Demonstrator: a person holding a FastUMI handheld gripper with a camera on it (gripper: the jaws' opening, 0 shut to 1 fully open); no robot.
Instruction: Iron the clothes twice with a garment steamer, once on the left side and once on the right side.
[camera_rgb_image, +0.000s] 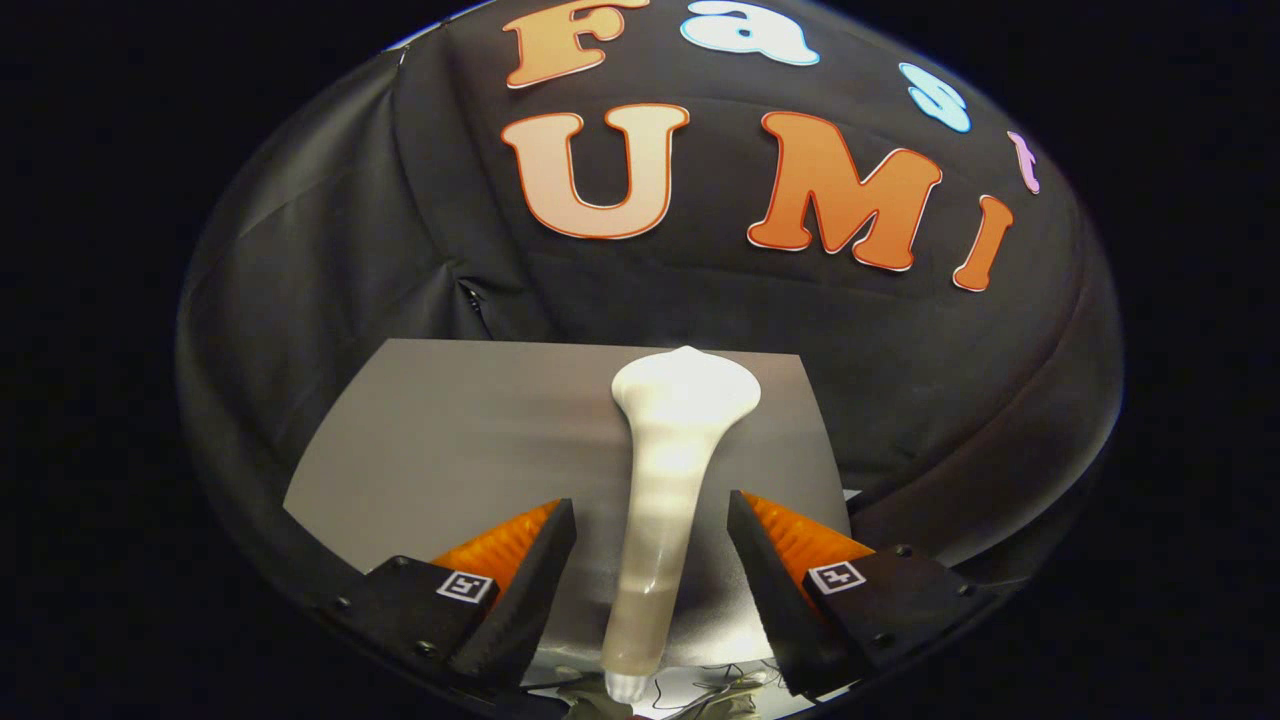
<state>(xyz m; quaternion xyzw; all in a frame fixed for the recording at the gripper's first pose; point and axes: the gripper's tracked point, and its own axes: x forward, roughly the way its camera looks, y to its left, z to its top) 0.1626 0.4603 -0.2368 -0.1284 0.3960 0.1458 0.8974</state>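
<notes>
My claw (651, 560) sits wide, fingers clear of the white plastic garment steamer (668, 470), which lies between them on the grey counter (440, 440), flared head pointing beyond the fingertips.

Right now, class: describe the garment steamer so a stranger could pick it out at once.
Find the grey sheet lying before the black cloth wall. Along it, between the open gripper fingers and touching neither, lies the garment steamer: a white handle widening into a rounded head at its far end.
</notes>
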